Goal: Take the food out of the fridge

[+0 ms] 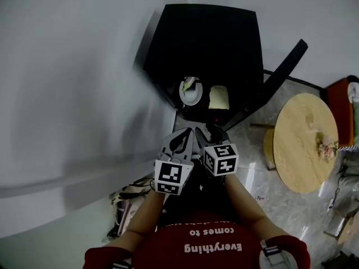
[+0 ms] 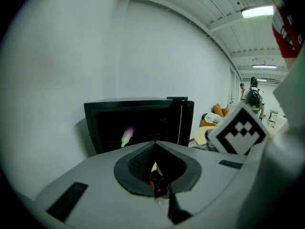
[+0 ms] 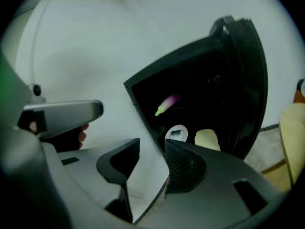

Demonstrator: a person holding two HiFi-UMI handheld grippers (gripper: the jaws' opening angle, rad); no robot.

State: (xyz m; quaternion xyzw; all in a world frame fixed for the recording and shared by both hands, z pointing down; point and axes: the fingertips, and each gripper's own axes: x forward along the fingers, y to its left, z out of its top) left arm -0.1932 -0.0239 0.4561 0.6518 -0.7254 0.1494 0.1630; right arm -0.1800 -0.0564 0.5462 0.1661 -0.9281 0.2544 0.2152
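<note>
A small black fridge (image 1: 202, 43) stands against the wall with its door (image 1: 280, 77) swung open to the right. Inside are a white plate (image 1: 190, 91) carrying a green and pink vegetable, and a pale yellow block of food (image 1: 219, 97). In the right gripper view the vegetable (image 3: 167, 104), plate (image 3: 176, 133) and yellow food (image 3: 206, 138) lie ahead. Both grippers hover side by side short of the fridge opening. My left gripper (image 1: 188, 131) is shut with nothing held. My right gripper (image 3: 152, 144) is open and empty.
A white wall runs along the left. To the right stand a round wooden table (image 1: 305, 142) with a small flower bunch (image 1: 326, 146) and a red chair (image 1: 342, 102). Bags and clutter (image 1: 126, 203) lie on the floor at my lower left.
</note>
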